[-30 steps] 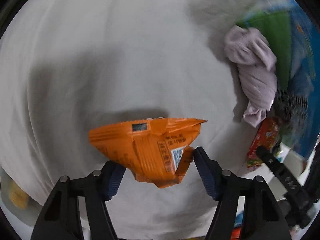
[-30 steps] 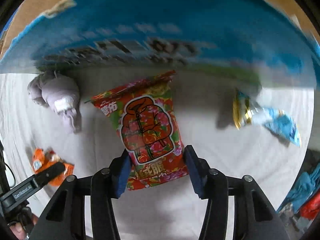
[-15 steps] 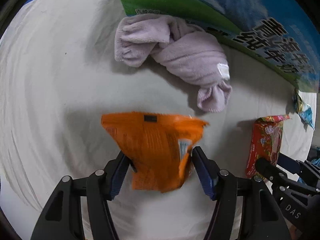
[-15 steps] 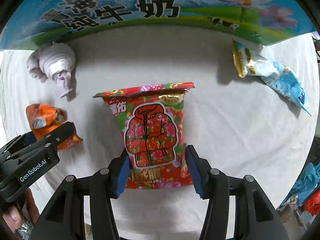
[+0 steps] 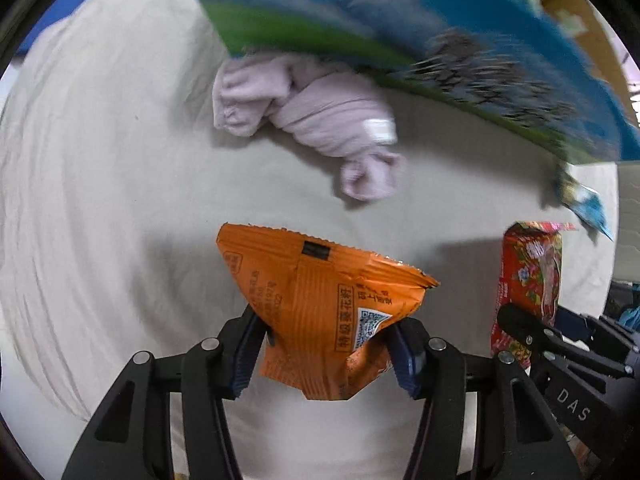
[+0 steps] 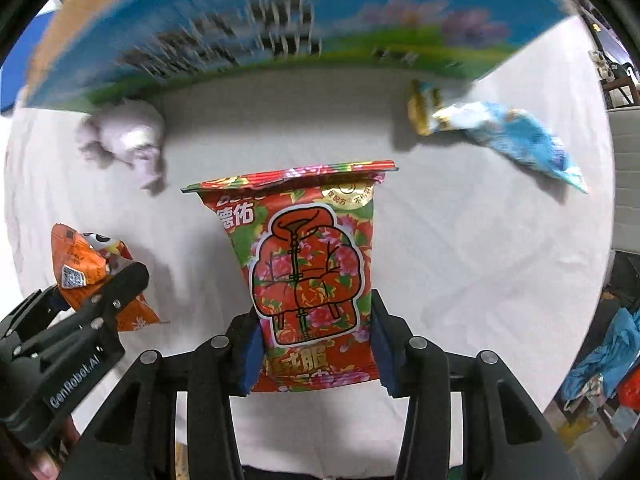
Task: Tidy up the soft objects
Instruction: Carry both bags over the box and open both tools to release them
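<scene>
The left gripper had its jaws clamped on a crinkled orange foil snack packet, held above the white cloth-covered bench. The right gripper pinched the lower end of a red floral-print snack bag, its long axis pointing away from the jaws toward the large blue-and-green printed carton straight ahead. Both packets probably belonged in that carton, whose opening was cut off and blurred. A bundled lilac towel lay against the carton's base; a light-blue foil packet lay well apart to the right, nearer the right gripper.
</scene>
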The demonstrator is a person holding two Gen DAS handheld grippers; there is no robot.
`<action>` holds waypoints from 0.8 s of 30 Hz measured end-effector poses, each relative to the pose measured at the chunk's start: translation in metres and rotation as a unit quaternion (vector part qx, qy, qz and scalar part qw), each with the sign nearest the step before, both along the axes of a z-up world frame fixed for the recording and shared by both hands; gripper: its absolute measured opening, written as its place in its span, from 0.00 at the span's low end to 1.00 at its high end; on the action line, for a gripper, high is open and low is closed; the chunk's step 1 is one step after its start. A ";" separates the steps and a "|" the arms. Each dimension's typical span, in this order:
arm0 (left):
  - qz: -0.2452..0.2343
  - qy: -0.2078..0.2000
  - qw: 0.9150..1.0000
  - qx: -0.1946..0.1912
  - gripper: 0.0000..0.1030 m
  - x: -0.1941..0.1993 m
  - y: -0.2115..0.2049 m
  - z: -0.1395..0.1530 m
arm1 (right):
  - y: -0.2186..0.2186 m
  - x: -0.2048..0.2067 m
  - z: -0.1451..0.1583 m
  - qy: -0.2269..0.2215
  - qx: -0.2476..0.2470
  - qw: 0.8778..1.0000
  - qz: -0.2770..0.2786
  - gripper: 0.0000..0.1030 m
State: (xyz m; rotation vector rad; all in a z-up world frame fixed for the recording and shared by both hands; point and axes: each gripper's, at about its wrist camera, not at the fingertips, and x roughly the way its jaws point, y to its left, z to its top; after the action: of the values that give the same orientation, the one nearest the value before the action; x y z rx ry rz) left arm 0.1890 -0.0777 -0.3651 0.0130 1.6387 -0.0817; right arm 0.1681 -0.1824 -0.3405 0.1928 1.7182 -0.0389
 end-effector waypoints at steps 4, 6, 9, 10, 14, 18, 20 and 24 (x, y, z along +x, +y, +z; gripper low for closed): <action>-0.011 -0.038 0.999 -0.016 0.51 -0.012 -0.021 0.051 | -0.007 -0.006 0.052 -0.041 0.001 0.999 0.002 0.46; -0.018 -0.060 0.998 -0.023 0.51 -0.014 -0.030 0.080 | -0.013 -0.004 0.082 -0.066 0.005 0.998 -0.001 0.46; -0.032 -0.086 0.996 -0.019 0.51 -0.007 -0.040 0.115 | -0.020 -0.006 0.112 -0.095 0.014 0.995 -0.005 0.46; -0.035 -0.099 0.994 -0.024 0.51 -0.004 -0.044 0.129 | -0.021 -0.005 0.123 -0.104 0.017 0.994 -0.007 0.46; -0.043 -0.138 0.989 -0.038 0.51 0.012 -0.030 0.176 | -0.021 -0.001 0.163 -0.138 0.031 0.990 -0.012 0.46; -0.050 -0.174 0.982 -0.046 0.51 0.024 -0.030 0.211 | -0.023 0.022 0.187 -0.167 0.037 0.985 -0.017 0.46; -0.052 -0.183 0.981 -0.051 0.51 0.028 -0.013 0.220 | -0.026 0.029 0.195 -0.178 0.040 0.983 -0.022 0.46; -0.060 -0.197 0.977 -0.054 0.51 0.055 -0.014 0.237 | -0.029 0.050 0.208 -0.191 0.045 0.980 -0.025 0.46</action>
State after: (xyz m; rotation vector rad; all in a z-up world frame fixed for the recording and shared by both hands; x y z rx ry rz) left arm 0.2436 -0.0918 -0.1282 0.0423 1.2330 -0.2465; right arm 0.2184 -0.2112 -0.1329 0.2904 1.3324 0.0375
